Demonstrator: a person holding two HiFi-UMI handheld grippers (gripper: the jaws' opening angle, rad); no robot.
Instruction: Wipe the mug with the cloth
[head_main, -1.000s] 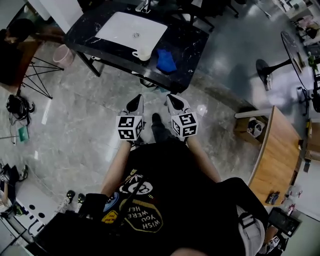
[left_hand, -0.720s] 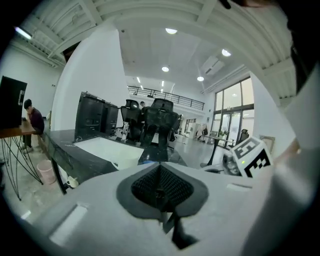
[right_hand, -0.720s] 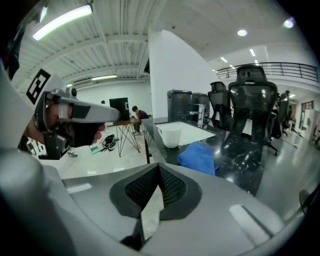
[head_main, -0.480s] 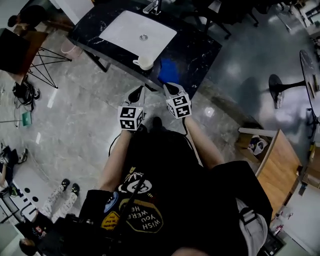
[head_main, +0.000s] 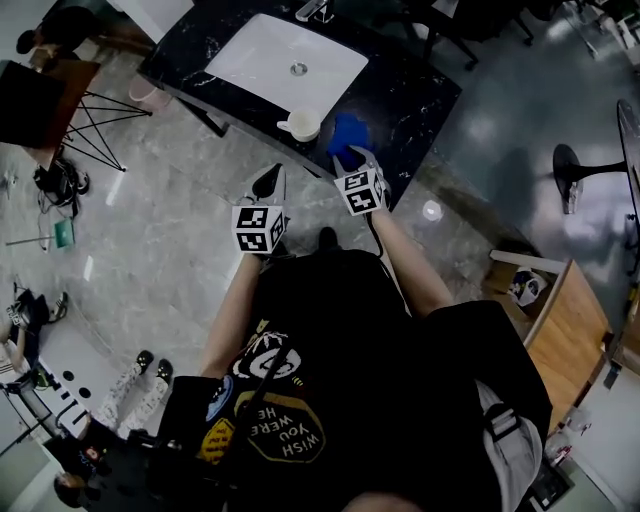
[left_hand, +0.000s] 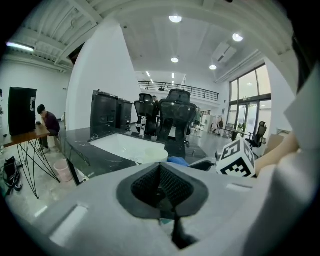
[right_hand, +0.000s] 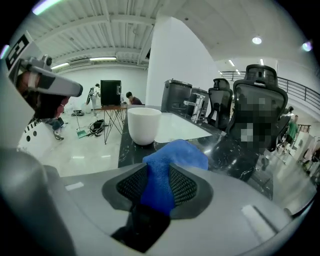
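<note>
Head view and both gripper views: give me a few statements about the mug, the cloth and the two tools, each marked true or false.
1. The mug stands upright on the dark table. True.
2. The left tool grips the mug. False: its jaws are together on nothing, short of the table.
3. The blue cloth shows between the jaws of the right tool. True; those jaws have just been opening and stand apart.
4. The cloth lies inside the mug. False: it lies on the table beside the mug.

Grey marble floor (head_main: 170, 250); blk office chairs (left_hand: 177, 107); ceiling lts (left_hand: 175, 19)
</note>
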